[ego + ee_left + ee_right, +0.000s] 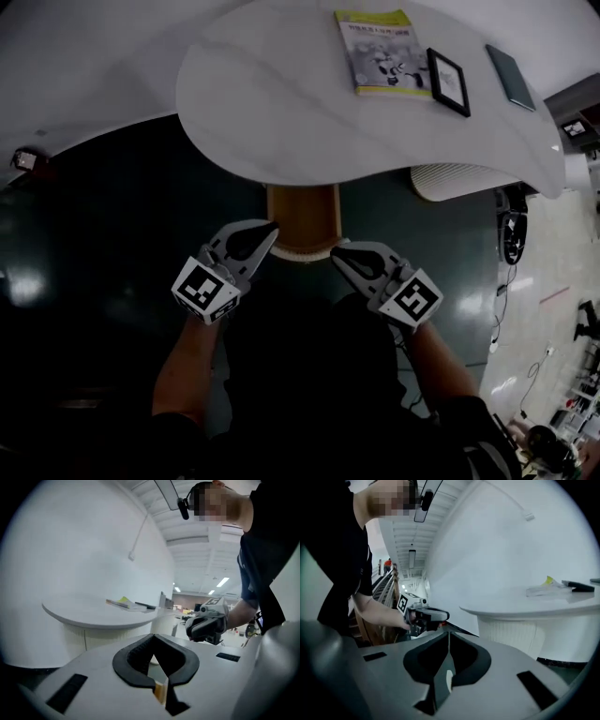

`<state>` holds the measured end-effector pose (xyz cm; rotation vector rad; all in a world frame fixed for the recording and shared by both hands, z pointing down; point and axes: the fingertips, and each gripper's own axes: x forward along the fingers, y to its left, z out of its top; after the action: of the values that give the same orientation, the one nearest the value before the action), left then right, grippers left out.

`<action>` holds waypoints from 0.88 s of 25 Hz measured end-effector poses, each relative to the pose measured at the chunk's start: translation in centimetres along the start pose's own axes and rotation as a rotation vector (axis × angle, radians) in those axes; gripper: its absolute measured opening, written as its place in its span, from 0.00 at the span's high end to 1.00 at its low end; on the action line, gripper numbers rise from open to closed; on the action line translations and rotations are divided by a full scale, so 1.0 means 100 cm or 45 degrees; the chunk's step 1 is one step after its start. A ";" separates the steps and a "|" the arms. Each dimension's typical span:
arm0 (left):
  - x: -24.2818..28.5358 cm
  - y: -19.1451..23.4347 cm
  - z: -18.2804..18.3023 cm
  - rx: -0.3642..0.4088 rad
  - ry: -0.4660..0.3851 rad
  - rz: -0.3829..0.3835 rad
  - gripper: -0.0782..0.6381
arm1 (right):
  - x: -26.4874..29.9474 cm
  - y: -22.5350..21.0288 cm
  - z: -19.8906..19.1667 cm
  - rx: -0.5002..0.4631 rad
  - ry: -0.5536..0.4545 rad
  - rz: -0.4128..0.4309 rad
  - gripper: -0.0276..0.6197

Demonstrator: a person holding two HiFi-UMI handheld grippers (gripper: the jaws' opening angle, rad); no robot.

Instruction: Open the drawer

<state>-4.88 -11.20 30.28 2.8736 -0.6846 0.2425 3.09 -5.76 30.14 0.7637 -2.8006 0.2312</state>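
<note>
Reach step, I judge: the left gripper [263, 232] and right gripper [341, 253], both closed on nothing, flank the wooden drawer's [302, 216] front; next, grasp and pull.

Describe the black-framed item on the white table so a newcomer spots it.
Find the white curved tabletop at the top of the head view; three flat items lie in a row near its right end. The black-framed panel is the middle one, between a yellow-green booklet on its left and a dark grey slab on its right. Only it has a dark border around a pale face.
</note>
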 end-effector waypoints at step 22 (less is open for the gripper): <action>-0.151 -0.182 0.254 -0.037 -0.074 0.295 0.88 | -0.113 0.151 0.259 0.039 -0.248 -0.017 0.93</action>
<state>-6.85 6.00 0.23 2.7815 -1.0243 0.1779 0.20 7.10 0.96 0.8541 -2.9793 0.2086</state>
